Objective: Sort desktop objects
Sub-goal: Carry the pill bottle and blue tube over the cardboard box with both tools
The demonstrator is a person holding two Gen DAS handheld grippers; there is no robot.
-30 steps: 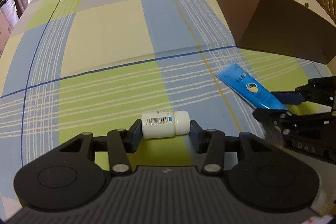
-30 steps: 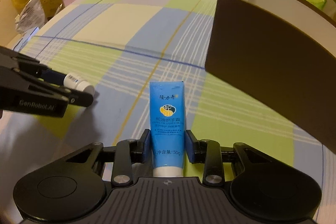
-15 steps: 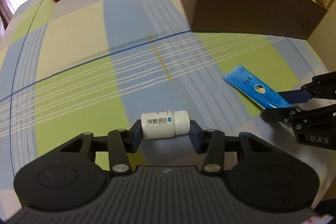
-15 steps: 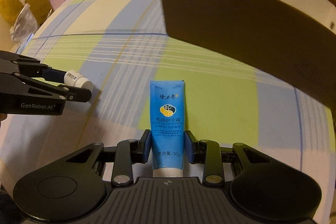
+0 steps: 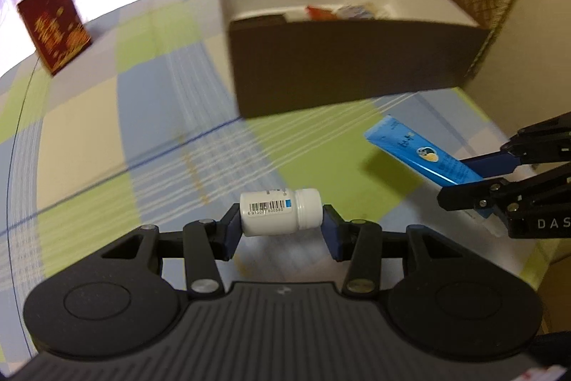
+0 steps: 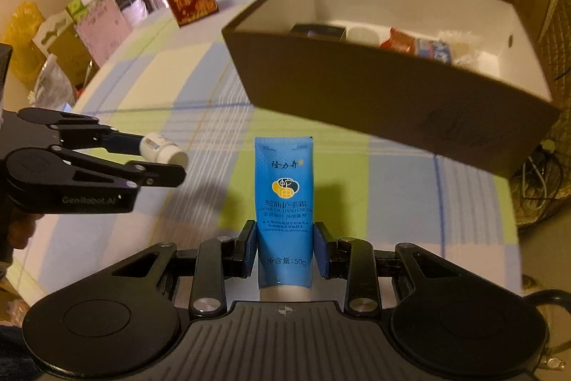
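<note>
bottle and tube lifted, nearer the box

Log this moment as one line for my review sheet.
left gripper: shut on white pill bottle | right gripper: shut on blue hand cream tube | both lifted clear of tablecloth | brown box: open ahead, already holding items

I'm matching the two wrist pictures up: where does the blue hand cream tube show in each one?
Left wrist view: the blue hand cream tube is at the right edge, clamped in the right tool.
Right wrist view: the tube stands at centre bottom, between that tool's pads.
Shared landmark: the open brown box sits beyond the tube in both.
</note>
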